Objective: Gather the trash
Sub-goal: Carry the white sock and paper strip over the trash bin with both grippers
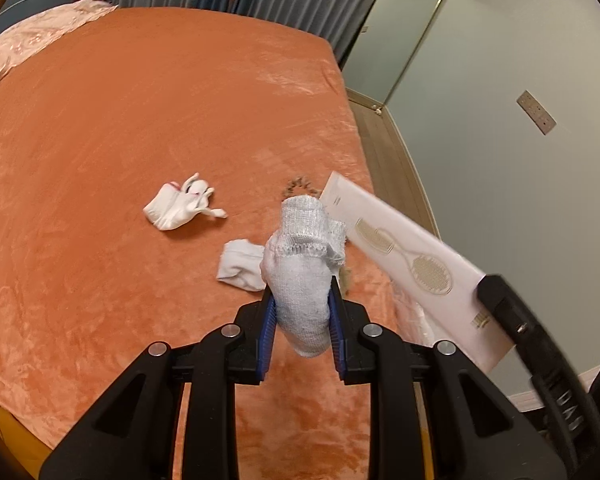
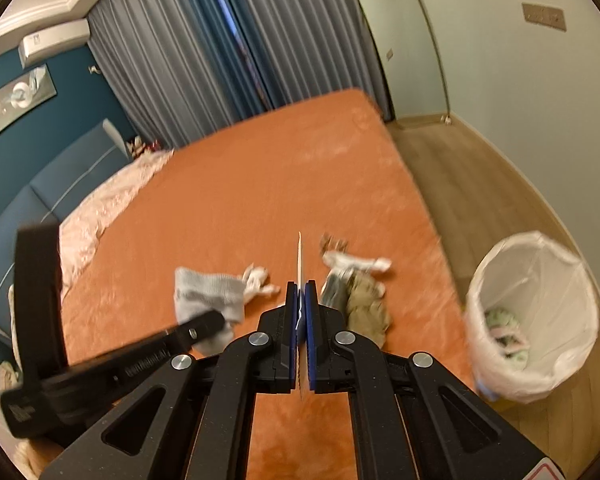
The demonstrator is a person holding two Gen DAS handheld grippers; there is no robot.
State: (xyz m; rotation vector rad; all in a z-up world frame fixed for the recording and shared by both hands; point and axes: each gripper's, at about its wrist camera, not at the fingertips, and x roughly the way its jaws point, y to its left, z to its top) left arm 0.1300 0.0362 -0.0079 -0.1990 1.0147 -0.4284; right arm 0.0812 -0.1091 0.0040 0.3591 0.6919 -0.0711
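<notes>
A grey sock [image 1: 300,280] is pinched between the blue pads of the left hand-held gripper [image 1: 302,300], above the orange bed [image 1: 140,120]; its long axis runs along the fingers, cuff end pointing away from the camera. A flat white package [image 1: 412,264] printed with hairbrushes is clamped edge-on in the pressed-together right hand-held gripper [image 2: 301,296], its long axis pointing forward. White socks [image 1: 180,204] are left lying on the bed. A lined waste bin [image 2: 536,320] is seen on the floor, right of the bed.
</notes>
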